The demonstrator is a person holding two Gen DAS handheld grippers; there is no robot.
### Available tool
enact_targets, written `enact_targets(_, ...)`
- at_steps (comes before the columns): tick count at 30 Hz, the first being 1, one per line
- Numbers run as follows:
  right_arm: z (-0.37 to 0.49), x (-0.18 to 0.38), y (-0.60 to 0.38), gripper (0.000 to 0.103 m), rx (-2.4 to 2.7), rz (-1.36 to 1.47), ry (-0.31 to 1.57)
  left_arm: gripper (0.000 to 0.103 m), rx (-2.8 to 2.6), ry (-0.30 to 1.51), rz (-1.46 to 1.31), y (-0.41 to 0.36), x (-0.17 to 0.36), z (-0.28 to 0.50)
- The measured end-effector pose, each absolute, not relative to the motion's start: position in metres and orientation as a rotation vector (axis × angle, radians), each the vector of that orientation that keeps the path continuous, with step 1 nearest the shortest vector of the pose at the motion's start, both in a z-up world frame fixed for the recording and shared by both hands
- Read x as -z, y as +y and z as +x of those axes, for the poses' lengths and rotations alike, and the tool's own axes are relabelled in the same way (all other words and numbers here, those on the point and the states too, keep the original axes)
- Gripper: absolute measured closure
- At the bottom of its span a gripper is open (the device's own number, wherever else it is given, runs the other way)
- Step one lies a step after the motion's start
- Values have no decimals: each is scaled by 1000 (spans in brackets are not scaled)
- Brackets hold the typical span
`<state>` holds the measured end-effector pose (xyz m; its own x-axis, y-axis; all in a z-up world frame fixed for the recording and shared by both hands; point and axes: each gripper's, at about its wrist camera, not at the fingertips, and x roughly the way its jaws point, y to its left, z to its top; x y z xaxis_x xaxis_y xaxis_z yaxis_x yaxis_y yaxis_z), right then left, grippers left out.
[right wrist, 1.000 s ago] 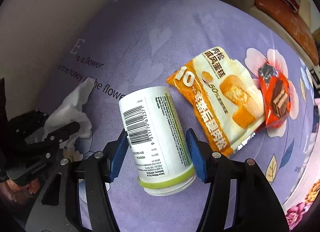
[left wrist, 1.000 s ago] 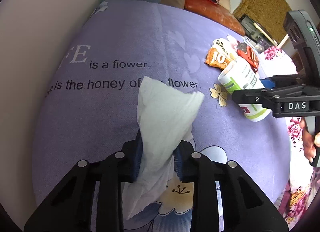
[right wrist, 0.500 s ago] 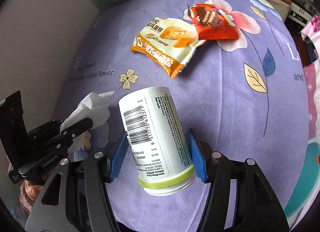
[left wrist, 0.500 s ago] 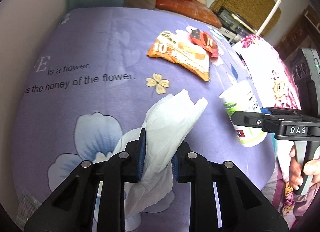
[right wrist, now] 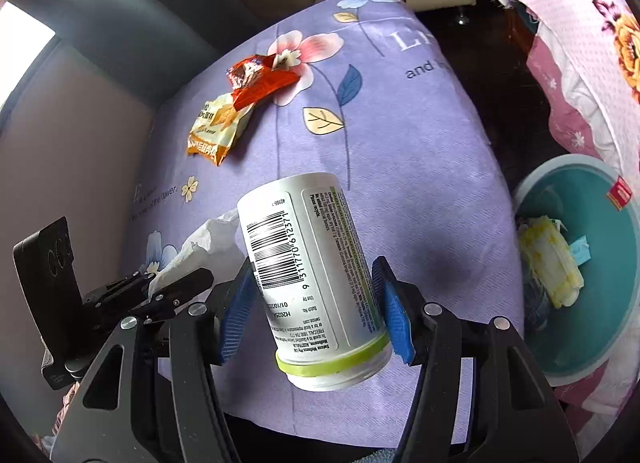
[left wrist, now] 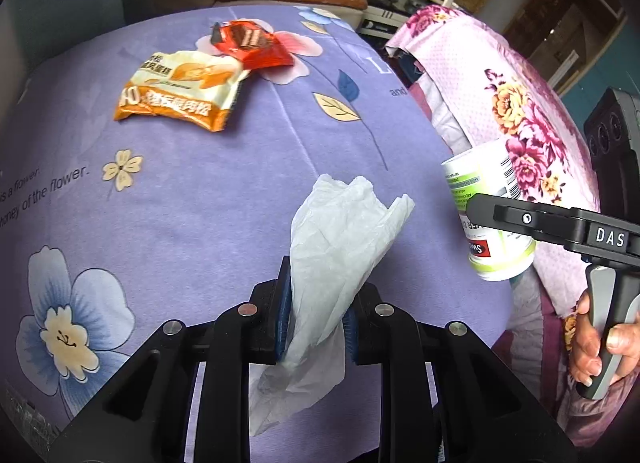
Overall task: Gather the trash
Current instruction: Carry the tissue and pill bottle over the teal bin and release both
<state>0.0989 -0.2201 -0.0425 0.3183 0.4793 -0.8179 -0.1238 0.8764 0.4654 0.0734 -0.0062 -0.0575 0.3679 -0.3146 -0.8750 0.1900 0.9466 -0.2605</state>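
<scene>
In left tool (left wrist: 316, 323): crumpled white tissue (left wrist: 340, 247)

tissue (left wrist: 340, 247): pinched, aloft | bottle (right wrist: 316, 275): clamped, tilted | wrappers (left wrist: 180, 91): on bedsheet

The left gripper (left wrist: 316, 315) points steeply down, its 2 pads pinched on a white tissue (left wrist: 344, 239). To its right, the right gripper (right wrist: 316, 303) clamps a white bottle (right wrist: 316, 275), a hand (left wrist: 600, 343) wrapping its grip.
</scene>
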Motion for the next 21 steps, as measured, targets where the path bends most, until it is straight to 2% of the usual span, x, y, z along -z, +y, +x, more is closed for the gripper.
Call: enact_targets(21,49,51,-389,47,-186,589,1048,80,541,1134,85,-188,37,75)
